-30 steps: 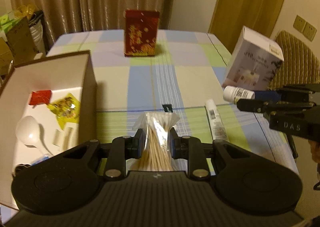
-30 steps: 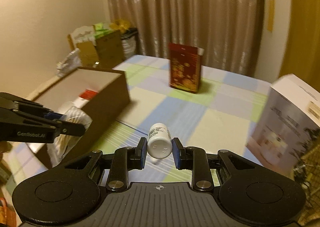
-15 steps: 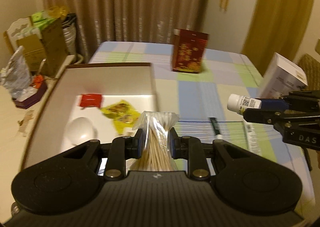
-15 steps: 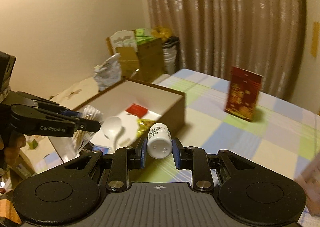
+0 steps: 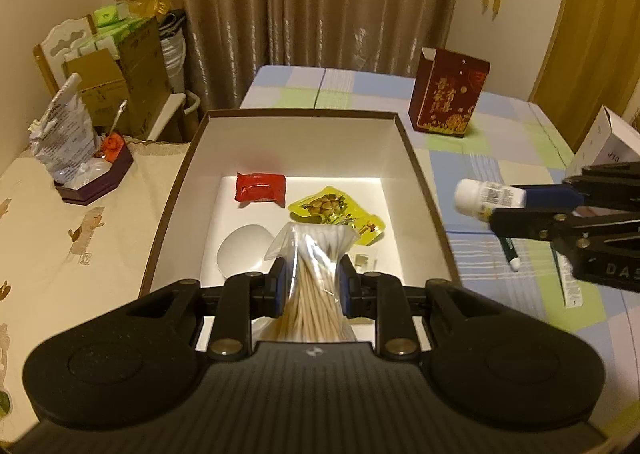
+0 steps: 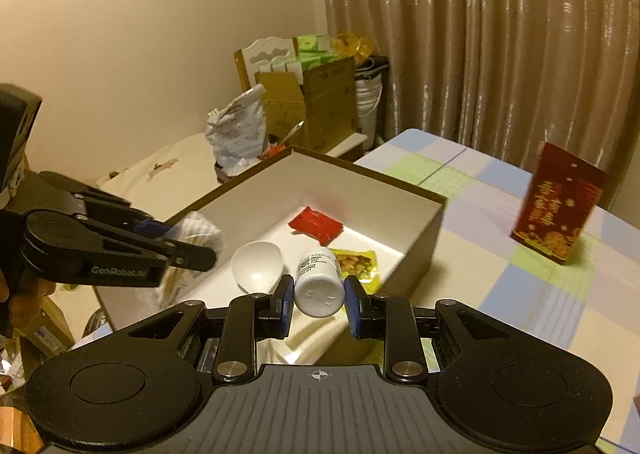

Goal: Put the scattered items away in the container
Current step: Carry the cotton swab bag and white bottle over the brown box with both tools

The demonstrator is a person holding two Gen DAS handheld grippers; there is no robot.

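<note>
Both your grippers are loaded: left gripper (image 5: 311,286) clamps a cotton swab bag (image 5: 310,278), its base hidden; right gripper (image 6: 319,304) pinches a white bottle (image 6: 320,281), label blurred, above the box (image 6: 420,250).

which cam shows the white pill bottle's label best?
Left wrist view: the white pill bottle lies side-on in the right gripper, so its printed label faces the camera. The right wrist view shows mostly the bottle's base between the pads, with only a foreshortened sliver of label.
</note>
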